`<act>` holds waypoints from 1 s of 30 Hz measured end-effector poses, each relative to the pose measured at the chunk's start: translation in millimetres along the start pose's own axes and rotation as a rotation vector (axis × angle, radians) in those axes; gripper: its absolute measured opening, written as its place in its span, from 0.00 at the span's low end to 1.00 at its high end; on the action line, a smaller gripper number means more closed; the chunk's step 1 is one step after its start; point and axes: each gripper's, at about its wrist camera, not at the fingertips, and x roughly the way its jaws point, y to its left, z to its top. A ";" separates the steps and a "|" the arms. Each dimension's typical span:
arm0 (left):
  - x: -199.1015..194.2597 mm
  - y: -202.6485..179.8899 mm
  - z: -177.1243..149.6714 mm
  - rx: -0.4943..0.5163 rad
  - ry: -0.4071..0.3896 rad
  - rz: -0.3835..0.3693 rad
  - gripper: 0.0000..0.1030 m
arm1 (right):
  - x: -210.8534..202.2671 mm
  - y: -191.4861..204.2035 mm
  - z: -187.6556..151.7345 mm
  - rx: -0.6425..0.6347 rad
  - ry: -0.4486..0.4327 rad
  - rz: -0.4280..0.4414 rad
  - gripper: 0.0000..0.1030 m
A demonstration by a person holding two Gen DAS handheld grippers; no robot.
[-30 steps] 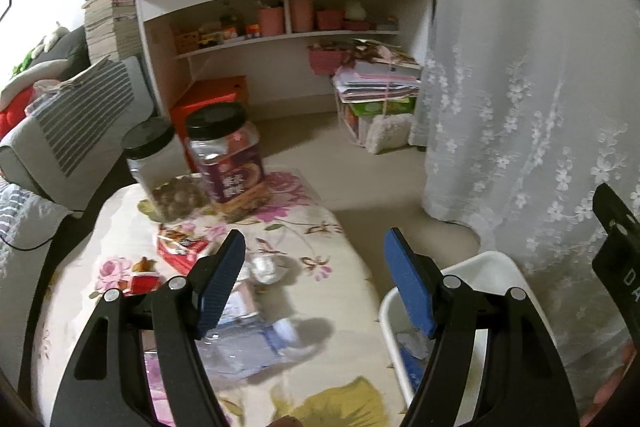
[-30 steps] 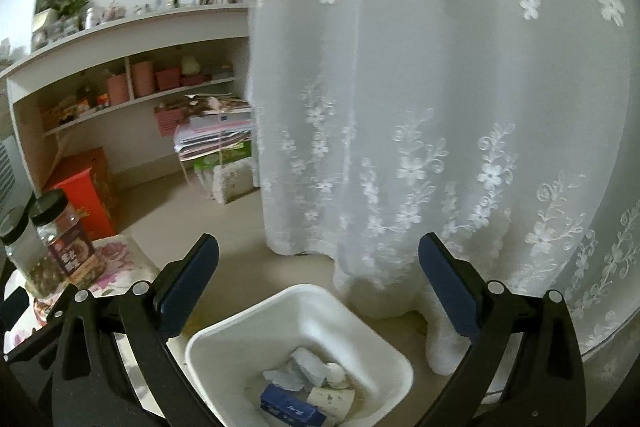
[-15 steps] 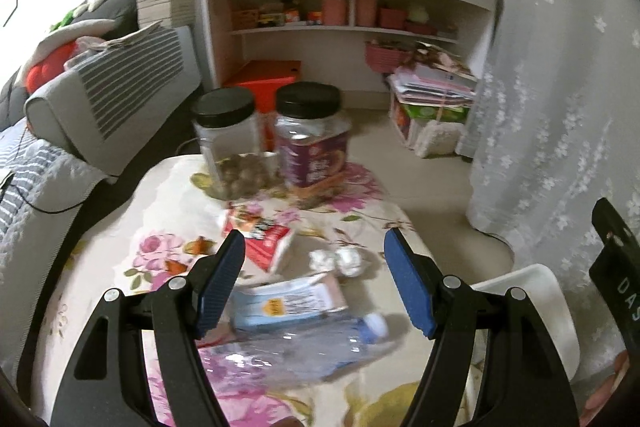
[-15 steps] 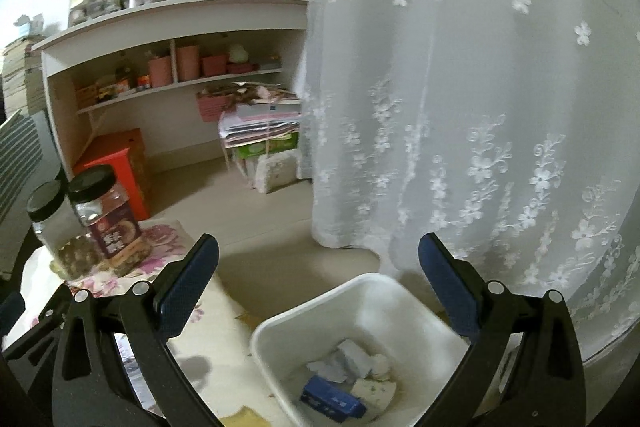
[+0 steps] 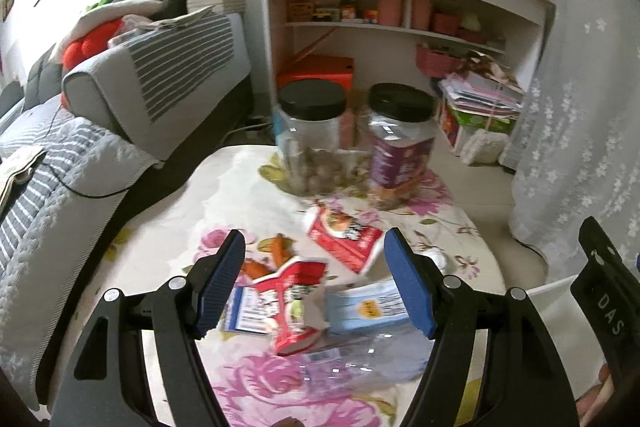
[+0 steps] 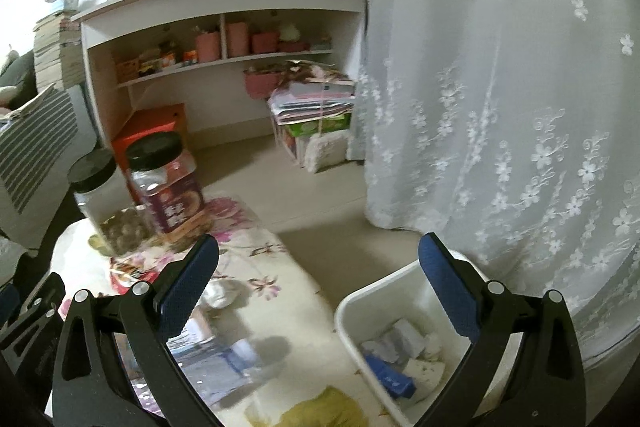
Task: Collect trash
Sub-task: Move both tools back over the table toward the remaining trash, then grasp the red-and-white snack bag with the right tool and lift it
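Since a second ago we have swung both grippers leftward, away from the lace curtain (image 6: 500, 107) and over the low table with its floral cloth (image 5: 180, 203); the left wrist view, which then showed the bin beside the table edge, now looks over the scattered trash.

We hold the left gripper (image 5: 314, 291) with its jaws spread wide and nothing between the blue pads. Below it lie a red-and-white snack wrapper (image 5: 294, 303), a pale blue packet (image 5: 366, 309) just to its right, a clear plastic bottle (image 5: 360, 367) lying flat nearer the camera, and another red wrapper (image 5: 346, 237) further out. Orange scraps (image 5: 276, 251) sit by the left pad. Two black-lidded jars stand upright at the far end of the table: a clear jar of nuts (image 5: 312, 143) and a purple-labelled jar (image 5: 400, 147), just beside each other.

We hold the right gripper (image 6: 320, 287) released too, jaws wide and empty, over the gap between the table and the white bin (image 6: 352, 311). The bin stands on the floor next to the table, against the curtain, with crumpled paper and a dark blue box (image 6: 390, 375) already inside. A crumpled white tissue (image 6: 218, 293) rests on the cloth near the right gripper's left pad. Behind all this stand a white shelf unit (image 6: 224, 7) and a grey striped sofa (image 5: 160, 67).
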 end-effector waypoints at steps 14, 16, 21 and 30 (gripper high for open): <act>5.8 63.1 0.7 -0.051 0.014 0.073 0.69 | -8.6 66.5 -13.6 -0.090 0.024 0.090 0.93; 6.8 73.8 -0.2 -0.060 0.017 0.085 0.69 | -10.9 76.6 -15.2 -0.104 0.023 0.104 0.93; 9.9 99.1 -2.0 -0.085 0.030 0.107 0.69 | -13.1 99.8 -19.6 -0.143 0.039 0.132 0.93; 13.1 144.1 -8.5 -0.118 0.043 0.145 0.69 | -2.1 152.2 -39.2 -0.241 0.154 0.208 0.93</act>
